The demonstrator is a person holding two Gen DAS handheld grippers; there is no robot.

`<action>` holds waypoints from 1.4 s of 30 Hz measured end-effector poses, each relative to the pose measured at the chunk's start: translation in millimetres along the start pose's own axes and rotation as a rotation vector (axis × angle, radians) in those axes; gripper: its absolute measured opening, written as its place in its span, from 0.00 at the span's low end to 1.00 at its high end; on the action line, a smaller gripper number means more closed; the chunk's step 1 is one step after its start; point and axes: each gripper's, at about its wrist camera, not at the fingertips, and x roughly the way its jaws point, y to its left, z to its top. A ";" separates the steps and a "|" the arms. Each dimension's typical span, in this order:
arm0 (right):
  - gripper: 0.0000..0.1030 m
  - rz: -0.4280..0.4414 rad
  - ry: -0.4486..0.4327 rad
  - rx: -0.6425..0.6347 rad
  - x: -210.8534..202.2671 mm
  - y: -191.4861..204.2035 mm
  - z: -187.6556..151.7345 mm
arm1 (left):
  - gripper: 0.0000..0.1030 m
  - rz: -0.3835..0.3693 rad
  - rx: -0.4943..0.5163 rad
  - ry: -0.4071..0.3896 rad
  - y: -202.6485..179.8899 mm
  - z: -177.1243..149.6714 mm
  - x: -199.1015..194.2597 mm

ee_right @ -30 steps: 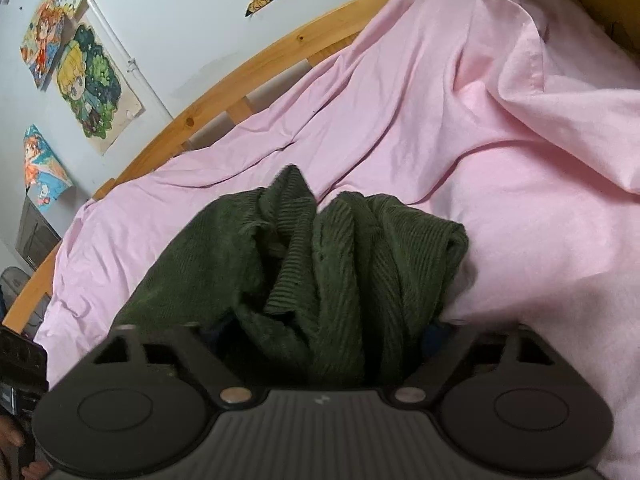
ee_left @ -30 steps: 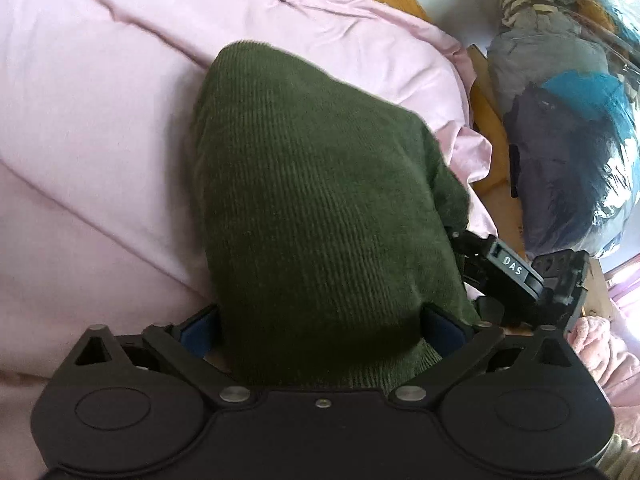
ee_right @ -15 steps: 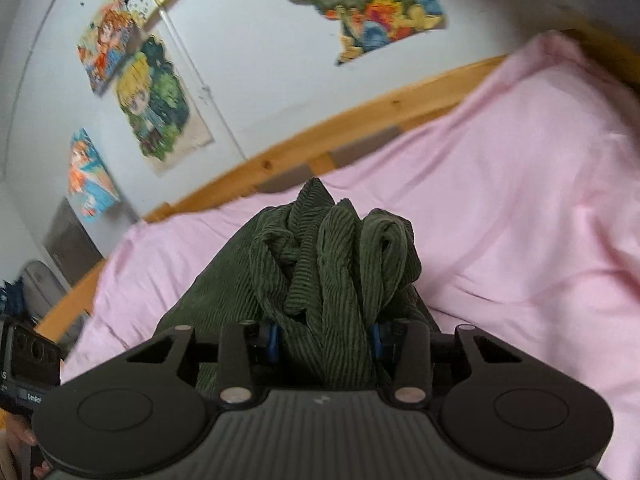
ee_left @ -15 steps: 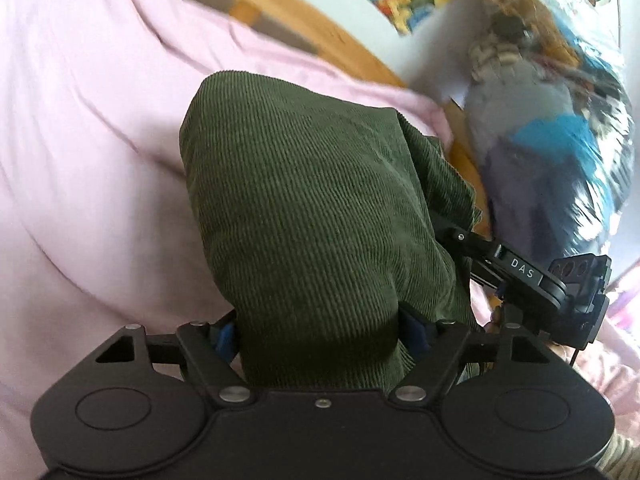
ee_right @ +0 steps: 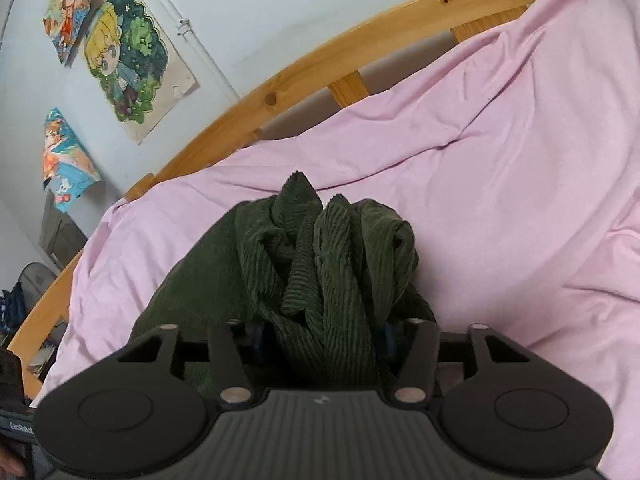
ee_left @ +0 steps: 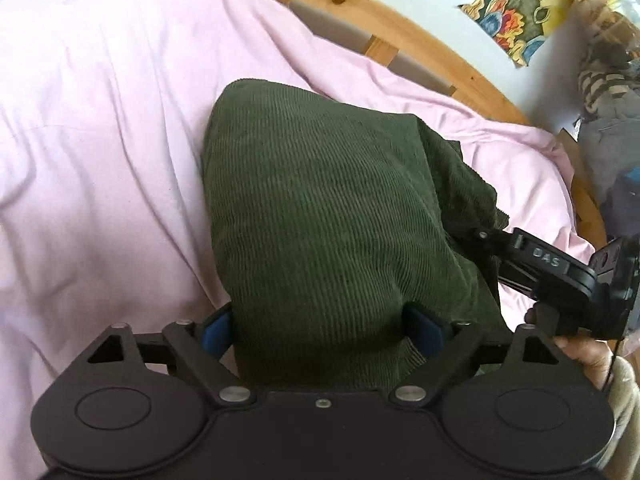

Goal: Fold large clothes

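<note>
A dark green corduroy garment is held up over a bed with a pink sheet. My left gripper is shut on a broad fold of the garment, which drapes over and hides the fingertips. My right gripper is shut on a bunched, twisted part of the same garment. The right gripper also shows in the left wrist view, close at the right, its tips buried in the cloth.
A curved wooden bed rail runs behind the pink sheet. Cartoon posters hang on the pale wall. Piled clothes and bags sit beyond the bed's far right end.
Both grippers tilted up and then partly back down, keeping hold of the garment. The right gripper closed from wide to tight on the bunch.
</note>
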 end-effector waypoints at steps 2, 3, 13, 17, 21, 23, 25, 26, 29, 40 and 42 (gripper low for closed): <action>0.65 -0.014 0.000 -0.031 -10.6 2.4 0.9 | 0.90 0.031 -0.014 -0.021 -0.9 -4.5 -7.8; 0.68 -0.024 -0.007 -0.061 -18.5 5.1 -0.2 | 0.91 0.055 -0.024 -0.034 -4.9 -5.5 -10.2; 0.96 -0.055 -0.153 -0.299 -131.7 61.2 -25.8 | 0.99 0.205 0.021 -0.270 -84.2 -47.5 -87.9; 1.00 -0.036 -0.226 -0.395 -180.6 94.1 -44.7 | 0.99 0.254 0.054 -0.379 -111.6 -80.0 -135.2; 1.00 -0.032 -0.296 -0.450 -226.8 125.7 -68.5 | 0.99 0.303 0.088 -0.401 -129.2 -107.6 -172.6; 1.00 -0.033 -0.314 -0.455 -244.3 136.0 -80.1 | 0.99 0.344 0.098 -0.401 -132.7 -122.2 -189.3; 1.00 -0.049 -0.328 -0.452 -260.7 142.9 -92.1 | 0.99 0.360 0.106 -0.400 -134.5 -134.8 -202.3; 1.00 -0.055 -0.332 -0.453 -267.7 144.8 -97.2 | 0.99 0.364 0.109 -0.400 -134.7 -141.3 -208.1; 1.00 -0.071 -0.337 -0.476 -285.1 150.9 -112.2 | 0.99 0.382 0.108 -0.404 -135.4 -158.5 -223.2; 1.00 -0.109 -0.412 -0.516 -325.7 159.7 -155.9 | 0.99 0.416 0.145 -0.476 -146.5 -204.0 -246.9; 1.00 -0.126 -0.421 -0.520 -327.2 156.3 -166.2 | 0.99 0.430 0.162 -0.491 -148.1 -213.4 -243.3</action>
